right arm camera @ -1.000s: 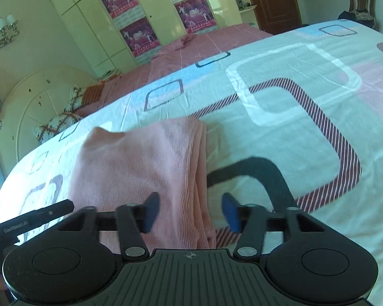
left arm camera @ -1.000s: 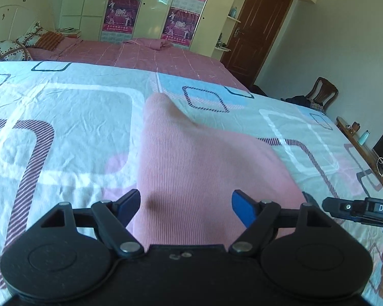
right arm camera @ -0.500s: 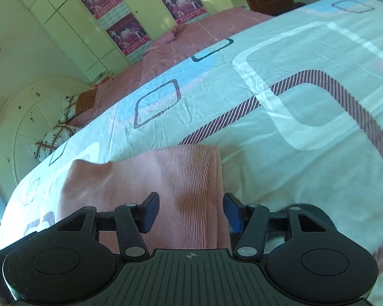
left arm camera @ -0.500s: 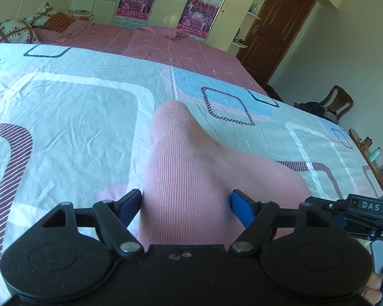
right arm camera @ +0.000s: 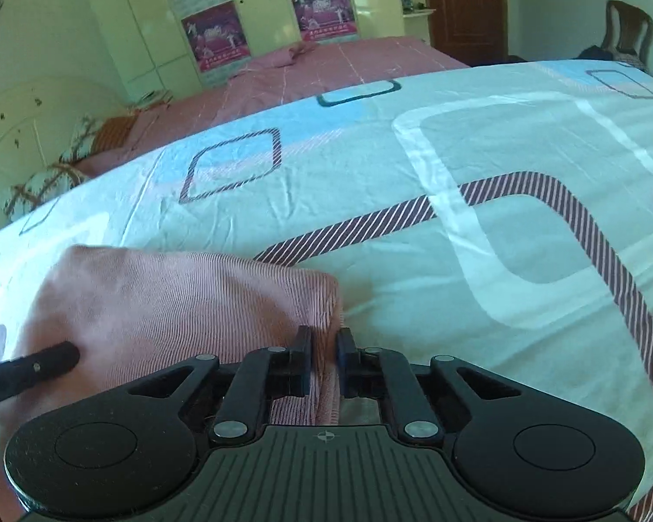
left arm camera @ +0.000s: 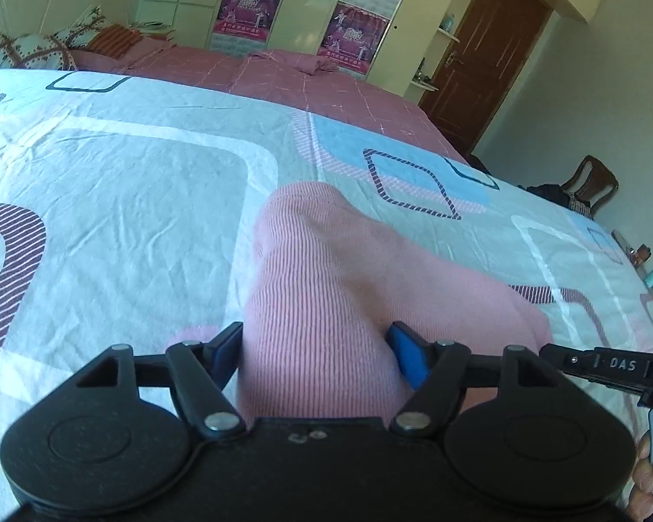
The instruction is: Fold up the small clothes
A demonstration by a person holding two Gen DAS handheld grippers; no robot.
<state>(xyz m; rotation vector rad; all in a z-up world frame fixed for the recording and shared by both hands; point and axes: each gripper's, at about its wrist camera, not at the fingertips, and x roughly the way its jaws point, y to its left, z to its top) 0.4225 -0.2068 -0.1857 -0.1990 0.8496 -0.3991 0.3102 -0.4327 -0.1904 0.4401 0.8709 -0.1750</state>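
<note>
Pink ribbed garment (left arm camera: 326,287) on bed (left arm camera: 122,200); my right gripper (right arm camera: 325,354) pinching its edge, left gripper (left arm camera: 315,350) spread astride it.

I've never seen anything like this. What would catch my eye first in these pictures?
Probably the pink ribbed garment, lying partly folded on a big patterned bedsheet. Next, the two black hand-held grippers at its near edge: the right gripper has just pinched shut on the garment's corner, while the left gripper straddles the cloth with its blue-tipped fingers apart.

Both wrist views look steeply down, close over one pink garment (left arm camera: 326,287).
</note>
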